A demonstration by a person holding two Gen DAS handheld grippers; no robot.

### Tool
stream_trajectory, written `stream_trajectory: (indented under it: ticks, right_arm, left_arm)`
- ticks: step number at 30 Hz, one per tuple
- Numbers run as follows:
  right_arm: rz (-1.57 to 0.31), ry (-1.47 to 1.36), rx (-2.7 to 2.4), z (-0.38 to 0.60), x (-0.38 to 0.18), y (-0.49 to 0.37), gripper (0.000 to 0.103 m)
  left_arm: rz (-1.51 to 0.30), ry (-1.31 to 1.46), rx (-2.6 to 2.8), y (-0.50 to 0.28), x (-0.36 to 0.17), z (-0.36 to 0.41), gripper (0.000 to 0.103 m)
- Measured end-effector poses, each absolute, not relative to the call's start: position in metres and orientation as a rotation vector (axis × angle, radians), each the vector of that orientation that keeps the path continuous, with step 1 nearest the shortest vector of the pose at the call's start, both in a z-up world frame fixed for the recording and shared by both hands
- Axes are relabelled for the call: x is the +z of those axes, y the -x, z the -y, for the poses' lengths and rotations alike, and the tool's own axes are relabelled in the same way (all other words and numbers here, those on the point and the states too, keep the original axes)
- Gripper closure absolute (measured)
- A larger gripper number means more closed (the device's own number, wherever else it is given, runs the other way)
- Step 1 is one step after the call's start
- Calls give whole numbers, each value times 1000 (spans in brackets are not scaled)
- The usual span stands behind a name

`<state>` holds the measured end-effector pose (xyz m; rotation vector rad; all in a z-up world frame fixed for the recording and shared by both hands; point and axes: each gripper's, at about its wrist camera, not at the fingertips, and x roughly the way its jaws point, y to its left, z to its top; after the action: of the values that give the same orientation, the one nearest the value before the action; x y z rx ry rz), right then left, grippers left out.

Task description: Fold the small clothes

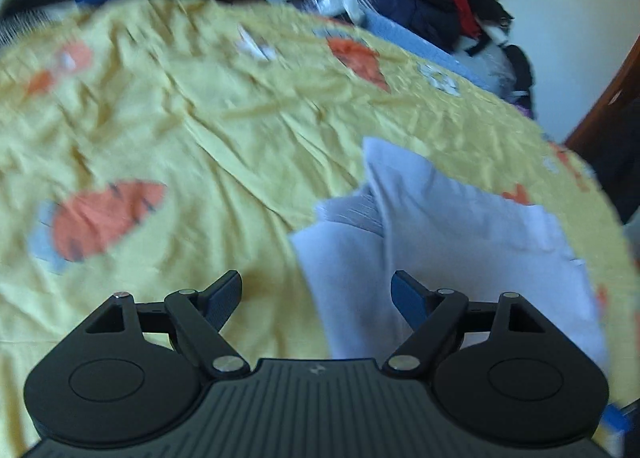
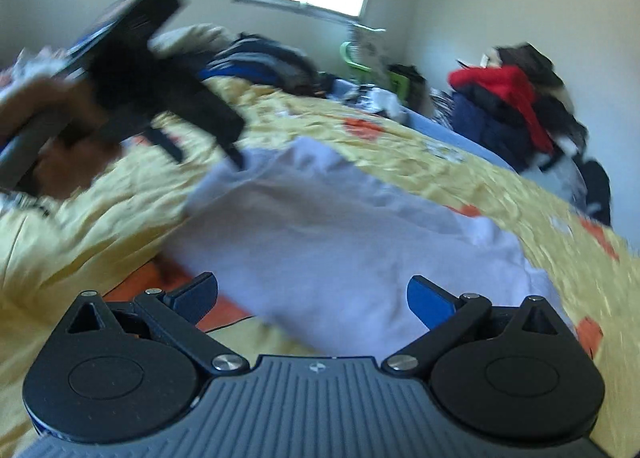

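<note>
White garment (image 2: 340, 242) on bed (image 1: 160, 129): soft, light, limp; best pinched at corner edges. Left claw (image 1: 318, 298), right claw (image 2: 312, 294): wide, empty.

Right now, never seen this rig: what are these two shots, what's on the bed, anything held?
No robot arm here: a person holds a two-finger gripper in each hand, with a fisheye camera on each looking along the fingers. One shot is from the left gripper, the other from the right gripper. The black shape at the upper left of the right view is the left gripper in the person's hand. On the yellow sheet lies a white garment, partly folded. Piles of clothes sit at the far edge. Both grippers' jaws stand open above the garment; nothing is held. Both views are motion-blurred.
</note>
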<state>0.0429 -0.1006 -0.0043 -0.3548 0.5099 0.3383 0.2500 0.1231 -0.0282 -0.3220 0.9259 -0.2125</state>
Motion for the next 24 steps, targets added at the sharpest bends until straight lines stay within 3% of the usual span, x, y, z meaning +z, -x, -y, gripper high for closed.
stream_trajectory:
  ticks: [5, 9, 17, 19, 21, 24]
  right_arm:
    - [-522, 476, 334, 70, -19, -36, 4]
    - [-517, 525, 304, 52, -28, -39, 6]
    - [-432, 650, 221, 12, -39, -56, 8]
    - [-410, 690, 208, 2, -41, -60, 13]
    - [-395, 722, 201, -5, -44, -63, 19]
    - [-379, 755, 202, -13, -48, -64, 33]
  left_arm:
    - [-933, 370, -286, -262, -34, -119, 18]
    - [-937, 448, -371, -273, -38, -119, 8]
    - [-933, 630, -497, -302, -51, -116, 9]
    - [-929, 678, -509, -309, -53, -118, 10]
    - [-932, 701, -507, -316, -55, -117, 33]
    - [-948, 654, -482, -323, -56, -111, 58]
